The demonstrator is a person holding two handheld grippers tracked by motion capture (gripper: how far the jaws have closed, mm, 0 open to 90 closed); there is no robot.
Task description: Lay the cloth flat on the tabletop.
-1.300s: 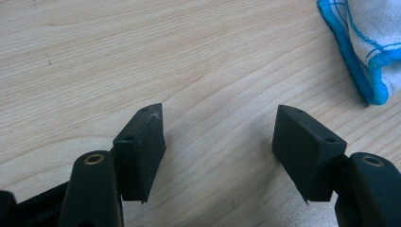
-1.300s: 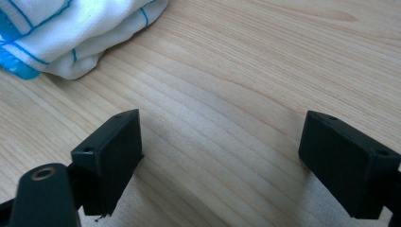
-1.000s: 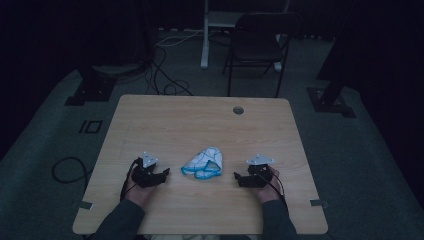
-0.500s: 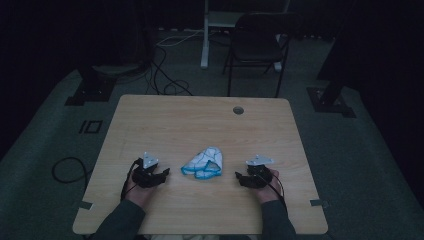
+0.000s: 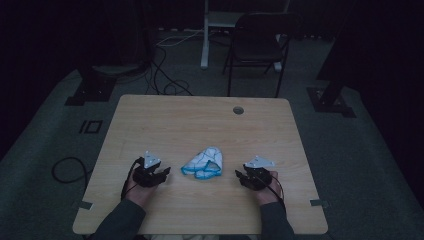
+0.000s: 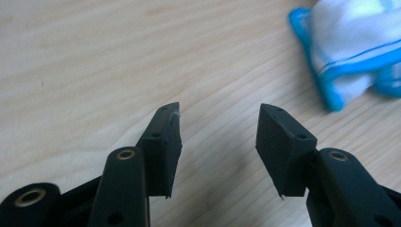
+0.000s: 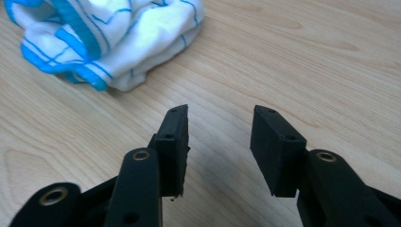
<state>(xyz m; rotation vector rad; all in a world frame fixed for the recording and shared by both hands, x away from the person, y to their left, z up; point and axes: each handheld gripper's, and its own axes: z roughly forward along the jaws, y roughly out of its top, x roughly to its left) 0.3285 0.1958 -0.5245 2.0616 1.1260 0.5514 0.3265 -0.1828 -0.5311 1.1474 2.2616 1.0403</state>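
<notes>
Material: white woven cloth with blue border and thin blue stripes, lying crumpled in a loose heap.
Position: on the pale wood counter, near its front edge, between the two grippers and touching neither.
Left gripper: held low over the counter to the left of the cloth; fingers parted by a clear gap, nothing between them; cloth seen ahead and to the upper right in the left gripper view.
Right gripper: held low to the right of the cloth; fingers likewise parted and empty; cloth seen ahead and to the upper left in the right gripper view.
Handling (judged): light, soft and limp; it will sag and unfold when lifted and will not hold a shape. Not fragile. The weave should give the fingers fair friction, so slipping is unlikely.
Where to hold (judged): the thick blue hem, or a raised fold at the heap's outer edge; a pinch on a single flat layer against the wood may miss.
Risk (judged): taking several layers at once, so that the heap lifts as a bundle.
</notes>
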